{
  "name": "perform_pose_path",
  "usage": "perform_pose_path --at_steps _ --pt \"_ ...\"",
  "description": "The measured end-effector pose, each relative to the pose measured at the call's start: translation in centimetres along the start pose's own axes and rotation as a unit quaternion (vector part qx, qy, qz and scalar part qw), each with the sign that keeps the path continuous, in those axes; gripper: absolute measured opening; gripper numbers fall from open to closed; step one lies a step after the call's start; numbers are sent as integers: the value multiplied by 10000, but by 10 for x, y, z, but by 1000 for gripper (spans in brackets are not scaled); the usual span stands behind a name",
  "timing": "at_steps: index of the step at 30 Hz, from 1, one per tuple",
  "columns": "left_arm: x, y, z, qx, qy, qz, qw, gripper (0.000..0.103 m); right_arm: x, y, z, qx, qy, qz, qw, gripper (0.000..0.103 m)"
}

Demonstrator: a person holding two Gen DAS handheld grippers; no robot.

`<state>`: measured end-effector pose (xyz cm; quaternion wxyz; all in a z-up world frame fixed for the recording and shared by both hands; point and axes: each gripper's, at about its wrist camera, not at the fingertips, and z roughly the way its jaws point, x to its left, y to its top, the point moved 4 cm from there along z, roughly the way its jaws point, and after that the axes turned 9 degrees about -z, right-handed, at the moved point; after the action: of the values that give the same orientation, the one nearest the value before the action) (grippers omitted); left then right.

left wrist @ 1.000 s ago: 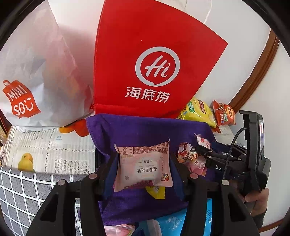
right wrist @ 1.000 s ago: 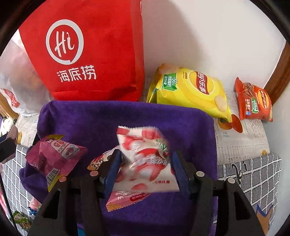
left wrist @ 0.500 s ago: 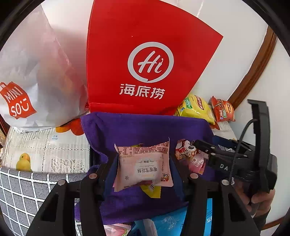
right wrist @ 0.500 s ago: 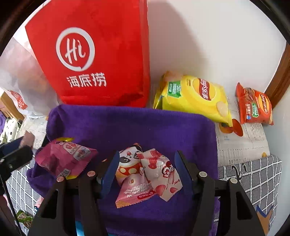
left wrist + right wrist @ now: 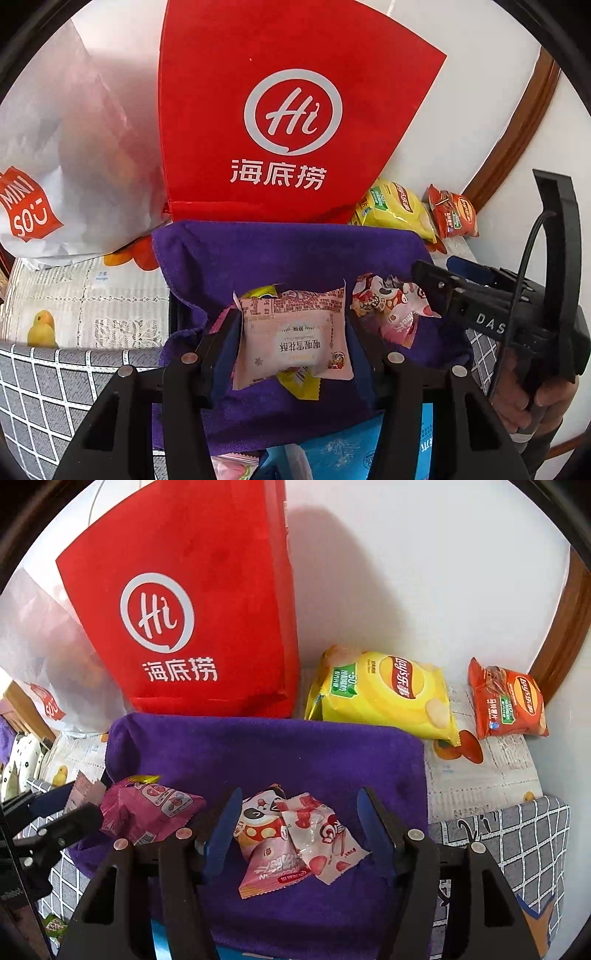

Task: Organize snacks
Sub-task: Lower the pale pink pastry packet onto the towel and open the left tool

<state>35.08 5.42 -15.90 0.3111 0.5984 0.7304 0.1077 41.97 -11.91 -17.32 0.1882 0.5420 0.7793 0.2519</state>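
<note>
Surface: the counter (image 5: 480, 775) is lying under a fruit-print cloth with a grey checked cloth (image 5: 517, 834) at its near edge; a white wall (image 5: 424, 572) is standing behind, with brown wood trim (image 5: 565, 627) at 3 o'clock.

A purple towel (image 5: 266, 753) is covering the middle of the counter. Behind it, at 12 o'clock, a red bag (image 5: 192, 609) is standing upright against the wall; a white bag (image 5: 62, 155) is leaning beside it at 10 o'clock. Contents of both bags cannot be told.

Right wrist view: a yellow chip bag (image 5: 384, 694) is lying at 1 o'clock beside the red bag, and an orange chip bag (image 5: 506, 705) at 2 o'clock, just apart from it.

The left hand-held gripper (image 5: 291, 332) is pinching a pale pink snack packet (image 5: 291, 332) over the towel, with a yellow wrapper (image 5: 299, 384) showing beneath it.

The right hand-held gripper (image 5: 299, 834) is spread, pads clear of everything. Two small pink candy packets (image 5: 295, 838) are lying on the towel between its fingers, untouched. A magenta packet (image 5: 147, 808) is resting at 9 o'clock on the towel.
</note>
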Motion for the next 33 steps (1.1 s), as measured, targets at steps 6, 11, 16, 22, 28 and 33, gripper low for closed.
perform_pose_path --at_steps 6,11,16,22,28,33 --pt "0 -4 11 151 119 40 9998 52 -6 1 -7 -56 11 110 9999 64" --pt "-3 -9 20 329 216 142 9991 53 -8 3 -16 -161 -33 111 9998 65" --pt "-7 -14 25 421 302 226 9984 54 -8 4 -17 -157 -73 92 9998 65" --pt "-5 -14 24 462 237 118 9986 54 -9 4 -19 -154 -95 103 9998 65" --pt "-4 -12 25 450 382 132 9982 61 -4 3 -17 -124 -101 28 9999 66" --pt "-4 -12 26 495 412 106 9979 74 -1 4 -19 -150 -160 -74 9997 68"
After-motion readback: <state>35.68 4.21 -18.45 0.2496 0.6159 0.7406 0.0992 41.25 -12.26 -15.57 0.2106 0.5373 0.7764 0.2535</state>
